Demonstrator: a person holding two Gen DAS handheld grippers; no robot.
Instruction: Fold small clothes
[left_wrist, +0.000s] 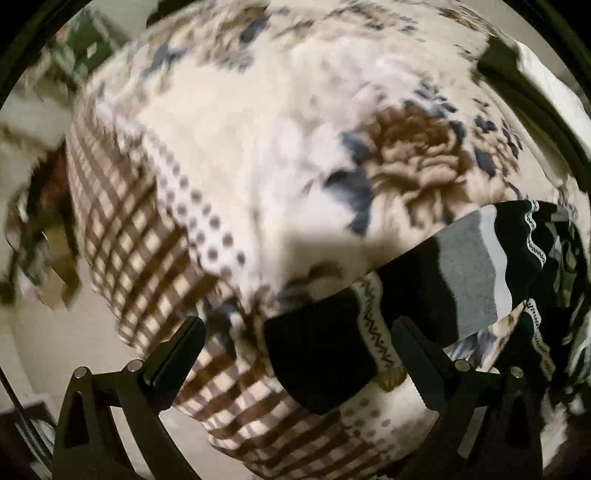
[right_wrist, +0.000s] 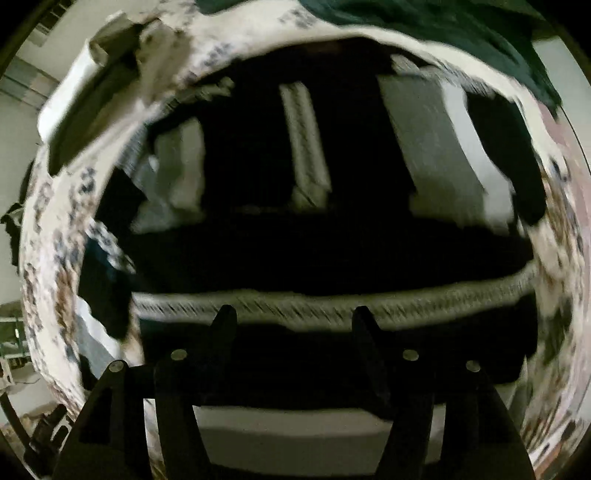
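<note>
Both the left gripper (left_wrist: 297, 328) and right gripper (right_wrist: 293, 317) hang released above the striped garment (left_wrist: 469, 266) on the floral blanket (left_wrist: 258, 147)

Both wrist views look down, close; share striped garment (left_wrist: 469, 273) on blanket (left_wrist: 258, 147).

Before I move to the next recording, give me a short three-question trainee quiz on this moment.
1. True or false: the left tool is shut on the garment.
2. What does the garment lie on?
3. Which band crosses just past the right tool: (a) red, (b) pale patterned?

Key: 1. False, its jaws stand open around a black corner. 2. The flowered blanket. 3. (b), the patterned band.
</note>
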